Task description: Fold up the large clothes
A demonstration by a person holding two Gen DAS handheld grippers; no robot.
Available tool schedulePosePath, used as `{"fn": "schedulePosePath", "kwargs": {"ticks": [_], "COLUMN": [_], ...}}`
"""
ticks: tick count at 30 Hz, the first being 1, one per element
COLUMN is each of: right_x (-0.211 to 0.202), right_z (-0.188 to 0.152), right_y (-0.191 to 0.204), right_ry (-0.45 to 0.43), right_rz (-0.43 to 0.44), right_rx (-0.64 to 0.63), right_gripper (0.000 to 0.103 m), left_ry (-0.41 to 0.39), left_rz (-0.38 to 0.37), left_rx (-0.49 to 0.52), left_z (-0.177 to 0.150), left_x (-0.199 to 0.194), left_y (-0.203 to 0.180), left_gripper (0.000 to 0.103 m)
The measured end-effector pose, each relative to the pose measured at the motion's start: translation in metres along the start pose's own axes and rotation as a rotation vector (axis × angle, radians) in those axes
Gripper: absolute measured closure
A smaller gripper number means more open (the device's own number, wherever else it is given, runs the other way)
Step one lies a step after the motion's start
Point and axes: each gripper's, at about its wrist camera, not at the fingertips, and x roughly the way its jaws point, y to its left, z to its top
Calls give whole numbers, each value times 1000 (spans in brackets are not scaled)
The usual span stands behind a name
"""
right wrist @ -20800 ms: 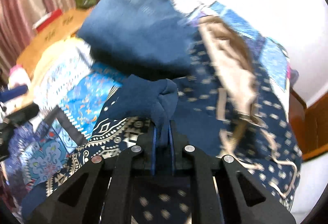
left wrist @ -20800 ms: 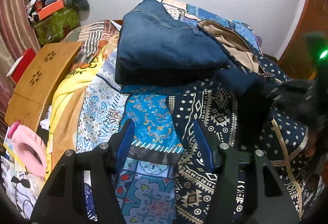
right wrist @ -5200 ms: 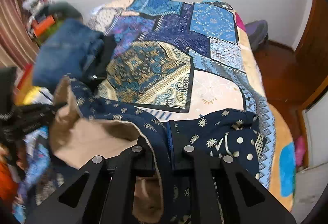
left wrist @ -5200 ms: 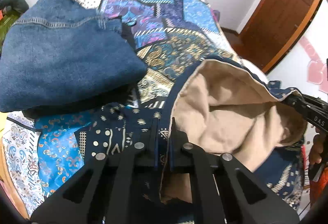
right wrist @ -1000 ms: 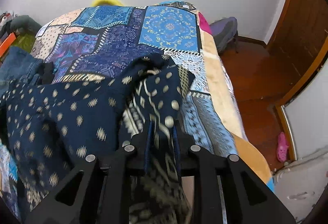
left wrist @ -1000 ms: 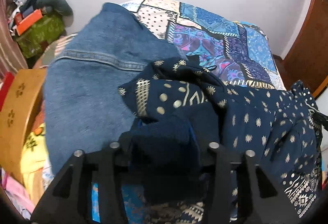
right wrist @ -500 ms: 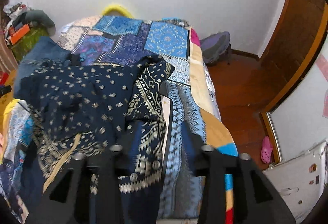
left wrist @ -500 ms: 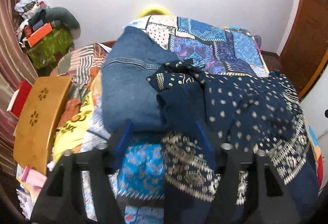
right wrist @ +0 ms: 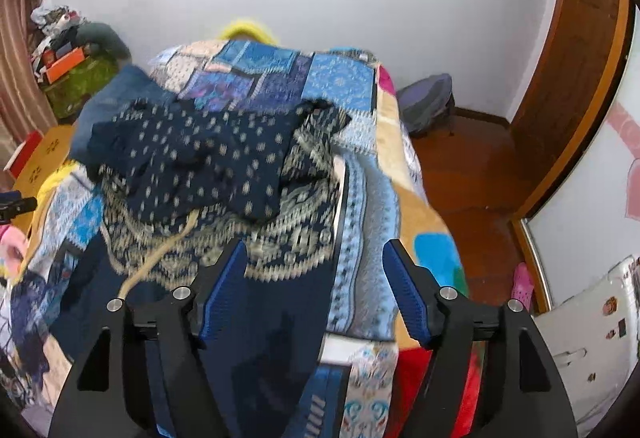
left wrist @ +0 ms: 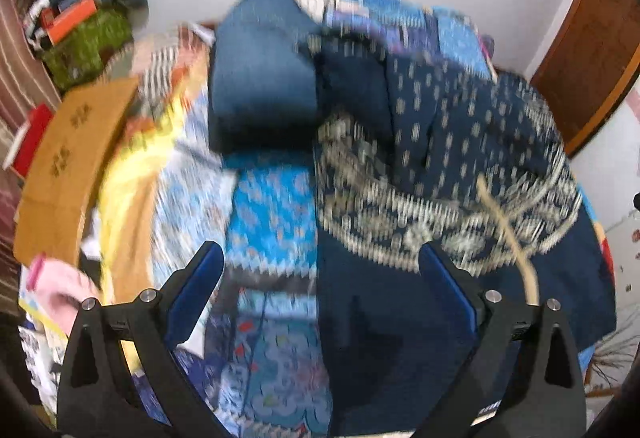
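Observation:
A navy patterned garment (left wrist: 440, 157) with gold dots and a pale border lies spread on the bed, its top part folded down over the rest; it also shows in the right wrist view (right wrist: 208, 165). A beige drawstring (left wrist: 508, 234) trails across it. My left gripper (left wrist: 320, 282) is open and empty, raised above the garment's near edge. My right gripper (right wrist: 316, 278) is open and empty above the garment's right side. The left wrist view is blurred by motion.
Folded blue jeans (left wrist: 260, 77) lie on the patchwork bedspread (right wrist: 280, 73) beside the garment. A wooden lap table (left wrist: 68, 157) and clutter stand left of the bed. A wooden door (right wrist: 580, 69) and floor are to the right.
Both grippers have let go of the garment, opened wide and pulled back toward the foot of the bed. The garment now rests folded over on the bed.

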Motion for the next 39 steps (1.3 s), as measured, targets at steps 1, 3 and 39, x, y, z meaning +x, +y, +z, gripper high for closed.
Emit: {"fn": "schedulePosePath", "kwargs": {"ticks": [1, 3, 39], "right_x": [5, 13, 45], "right_z": [-5, -13, -10], "right_y": [1, 1, 3], "right_ry": [19, 52, 48], "right_rz": [-1, -9, 407], "right_rx": [-1, 5, 225], "right_gripper": [36, 36, 96], "left_ry": [38, 116, 83], "left_rz": [-18, -60, -427], "left_rx": [-16, -50, -125], "left_z": [-8, -23, -24], "left_x": [12, 38, 41], "left_y": [2, 6, -30], "left_gripper": [4, 4, 93]}}
